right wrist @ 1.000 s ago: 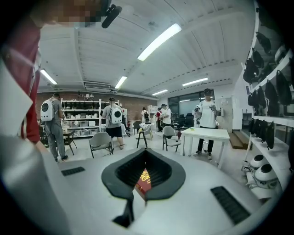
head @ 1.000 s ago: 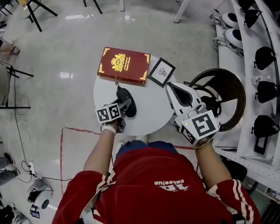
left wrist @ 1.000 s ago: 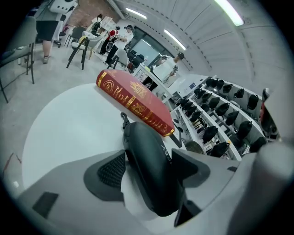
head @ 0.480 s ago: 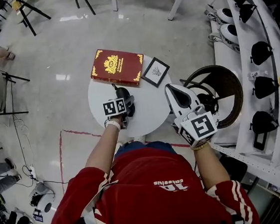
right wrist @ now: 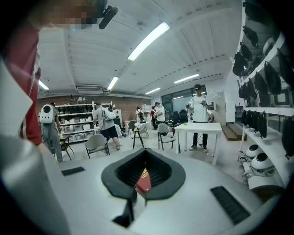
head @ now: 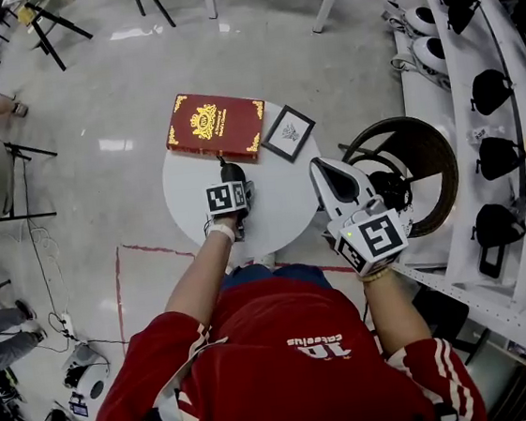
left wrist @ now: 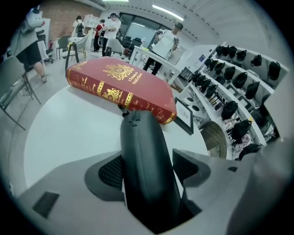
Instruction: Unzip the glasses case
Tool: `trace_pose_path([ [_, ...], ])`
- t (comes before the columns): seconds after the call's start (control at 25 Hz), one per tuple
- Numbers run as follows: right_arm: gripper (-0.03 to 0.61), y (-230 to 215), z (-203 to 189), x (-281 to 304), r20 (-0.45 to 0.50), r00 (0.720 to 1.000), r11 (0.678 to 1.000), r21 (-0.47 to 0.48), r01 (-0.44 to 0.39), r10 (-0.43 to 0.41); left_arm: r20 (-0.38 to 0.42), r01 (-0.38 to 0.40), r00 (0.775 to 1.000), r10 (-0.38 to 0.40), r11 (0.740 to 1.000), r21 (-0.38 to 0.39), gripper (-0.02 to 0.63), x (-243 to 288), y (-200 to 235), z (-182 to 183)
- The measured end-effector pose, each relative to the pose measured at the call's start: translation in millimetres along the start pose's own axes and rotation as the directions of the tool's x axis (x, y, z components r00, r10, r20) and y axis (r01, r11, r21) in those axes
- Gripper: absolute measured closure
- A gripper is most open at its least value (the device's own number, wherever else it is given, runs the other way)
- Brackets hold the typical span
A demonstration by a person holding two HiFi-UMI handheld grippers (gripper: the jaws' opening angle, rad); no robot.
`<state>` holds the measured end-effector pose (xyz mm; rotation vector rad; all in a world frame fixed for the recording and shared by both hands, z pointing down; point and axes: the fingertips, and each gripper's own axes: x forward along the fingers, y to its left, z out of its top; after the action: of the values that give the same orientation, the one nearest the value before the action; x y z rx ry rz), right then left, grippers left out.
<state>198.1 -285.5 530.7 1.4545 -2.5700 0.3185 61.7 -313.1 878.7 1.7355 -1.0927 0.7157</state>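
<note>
one glasses case (left wrist: 148, 160) — one book (left wrist: 120, 86)

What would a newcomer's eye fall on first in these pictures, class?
The red book with gold ornament stands out at the far edge of the round white table. Next comes the black glasses case, lying between the open jaws of the left gripper, its far end close to the book.

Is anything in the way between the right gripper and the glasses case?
Nothing visible. Only bare table lies between the right gripper and the case. The left gripper straddles the case's near end; the book lies beyond its far end.
</note>
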Motion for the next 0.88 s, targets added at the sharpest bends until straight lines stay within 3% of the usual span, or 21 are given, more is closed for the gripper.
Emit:
trace_pose_path([
  [0.2,0.569,-10.8,0.0,-6.4,0.011,1.0,1.0,0.023,0.018,-0.018,-0.011,-0.016,1.0,0.016,1.0,0.002,0.321,1.8,3.4,-0.8],
  [0.4,0.569,-14.2,-0.2,-13.3,0.011,1.0,0.999,0.028,0.025,-0.026,-0.012,0.051,0.999,-0.052,0.997,-0.063,0.341,-1.4,7.5,-0.4],
  [0.56,0.569,-6.9,3.8,-12.3,0.009,1.0,0.999,0.022,0.027,-0.027,0.053,0.134,0.99,-0.129,0.982,-0.131,0.348,-16.9,7.7,7.4],
  [0.72,0.569,13.0,18.7,-6.5,0.027,0.999,1.0,0.002,0.024,-0.024,0.149,0.263,0.96,-0.238,0.948,-0.178,0.35,-52.2,4.3,27.5],
  [0.88,0.569,42.6,41.9,-1.7,0.061,0.998,1.0,-0.023,0.008,-0.007,0.261,0.366,0.913,-0.314,0.913,-0.183,0.35,-104.9,6.5,53.1],
])
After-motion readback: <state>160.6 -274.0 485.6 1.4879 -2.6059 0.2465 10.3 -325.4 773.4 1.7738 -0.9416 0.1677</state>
